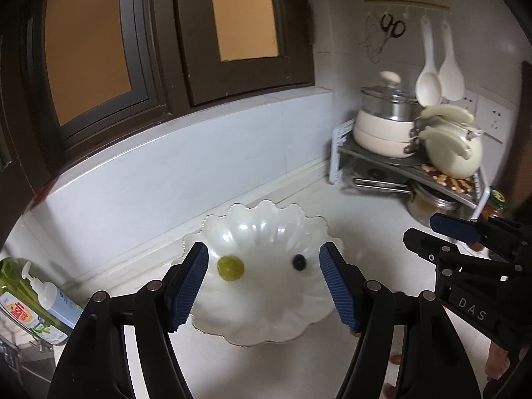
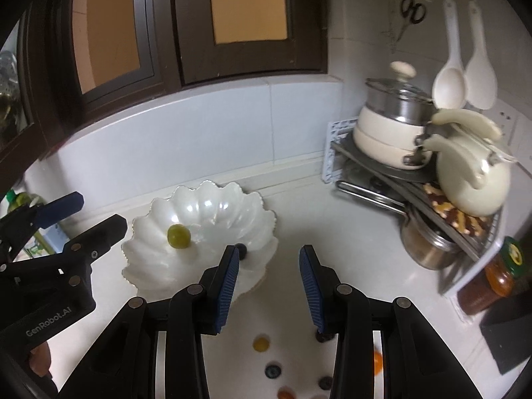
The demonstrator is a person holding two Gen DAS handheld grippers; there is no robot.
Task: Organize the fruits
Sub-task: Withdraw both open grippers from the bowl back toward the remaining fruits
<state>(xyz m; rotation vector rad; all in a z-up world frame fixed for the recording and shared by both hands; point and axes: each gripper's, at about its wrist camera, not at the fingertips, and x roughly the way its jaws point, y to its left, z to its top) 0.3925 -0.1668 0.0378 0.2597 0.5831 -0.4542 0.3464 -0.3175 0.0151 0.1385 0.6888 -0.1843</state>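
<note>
A white scalloped bowl (image 1: 266, 319) sits on the white counter and also shows in the right wrist view (image 2: 156, 266). It holds a green grape (image 1: 230, 267) (image 2: 179, 236) and a blueberry (image 1: 299, 262) (image 2: 241, 250). My left gripper (image 1: 264, 282) is open and empty, hovering over the bowl. My right gripper (image 2: 269, 282) is open and empty, just right of the bowl. Loose fruits lie on the counter below it: a yellow one (image 2: 260, 344), a blueberry (image 2: 272, 371), an orange one (image 2: 377, 367) and others.
A corner rack (image 2: 465, 242) at the right holds cream pots (image 2: 389, 133), a kettle (image 2: 472, 183) and a steel pot (image 2: 429, 246). A jar (image 2: 498, 276) stands beside it. Soap bottles (image 1: 43, 302) stand at the left. Spoons (image 2: 449, 76) and scissors hang on the wall.
</note>
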